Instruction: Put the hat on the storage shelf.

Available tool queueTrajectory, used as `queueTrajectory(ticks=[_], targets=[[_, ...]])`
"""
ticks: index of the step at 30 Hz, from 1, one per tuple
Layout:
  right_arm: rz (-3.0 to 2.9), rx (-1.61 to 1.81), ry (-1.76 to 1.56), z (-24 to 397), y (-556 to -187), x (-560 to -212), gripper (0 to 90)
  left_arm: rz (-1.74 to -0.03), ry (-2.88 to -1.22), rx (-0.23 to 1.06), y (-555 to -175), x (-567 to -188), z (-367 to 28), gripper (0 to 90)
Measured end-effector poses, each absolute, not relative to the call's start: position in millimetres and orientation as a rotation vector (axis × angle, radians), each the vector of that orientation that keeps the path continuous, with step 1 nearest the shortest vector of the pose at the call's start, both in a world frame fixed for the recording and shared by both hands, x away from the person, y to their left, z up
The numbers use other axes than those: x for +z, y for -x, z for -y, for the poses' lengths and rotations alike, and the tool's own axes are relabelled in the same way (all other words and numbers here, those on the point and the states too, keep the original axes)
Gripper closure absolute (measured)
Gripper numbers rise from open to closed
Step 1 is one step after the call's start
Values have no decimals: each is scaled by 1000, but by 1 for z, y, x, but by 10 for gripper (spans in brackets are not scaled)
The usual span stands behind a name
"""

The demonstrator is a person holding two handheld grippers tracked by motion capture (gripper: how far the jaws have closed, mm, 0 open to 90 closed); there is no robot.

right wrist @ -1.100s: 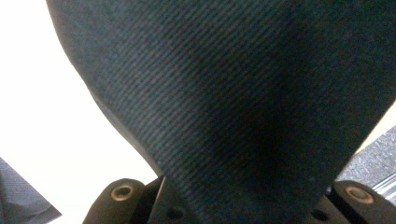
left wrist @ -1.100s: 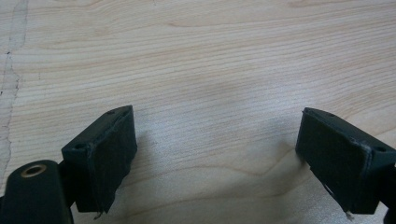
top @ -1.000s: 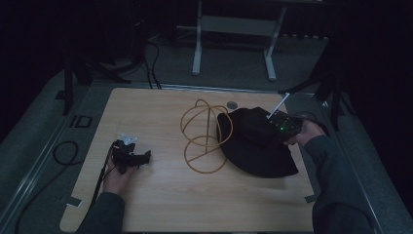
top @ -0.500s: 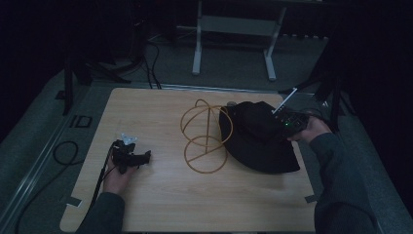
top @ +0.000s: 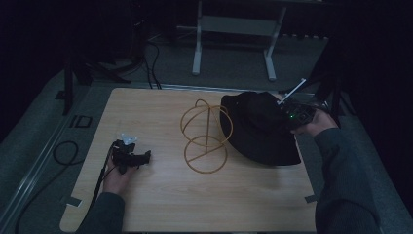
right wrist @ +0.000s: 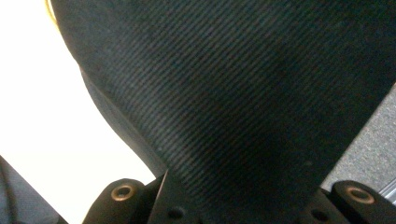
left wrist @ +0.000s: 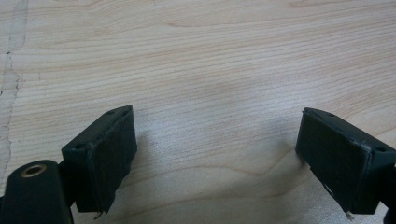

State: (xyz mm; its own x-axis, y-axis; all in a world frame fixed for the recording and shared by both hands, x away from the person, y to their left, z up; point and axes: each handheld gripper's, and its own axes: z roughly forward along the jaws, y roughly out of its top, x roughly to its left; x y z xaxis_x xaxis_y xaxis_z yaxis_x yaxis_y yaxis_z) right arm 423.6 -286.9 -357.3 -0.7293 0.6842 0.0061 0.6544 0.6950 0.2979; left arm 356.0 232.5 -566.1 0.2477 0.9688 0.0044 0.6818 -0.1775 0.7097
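At the table's right edge, the right gripper (top: pixel 287 117) clamps a black hat (top: pixel 258 129); the left gripper (top: pixel 139 158) rests open near left.

Matt ribbed black cloth hat (right wrist: pixel 224 93), pale wood-grain table (left wrist: pixel 210 56)

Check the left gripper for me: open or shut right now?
Open. In the left gripper view the left gripper has its two black pads standing far apart, with bare light wooden table between them and nothing held.

Dark grey long sleeves; black left gripper (top: pixel 144 157) with cable, right gripper (top: pixel 285 118) showing a green light.
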Motion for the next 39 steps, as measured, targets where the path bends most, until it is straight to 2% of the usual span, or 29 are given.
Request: queueTrajectory(ticks=[39], targets=[[-2700,584,-1123,308,-418,-311,872,-1500,-1941,627,-356,-566,-233,126]])
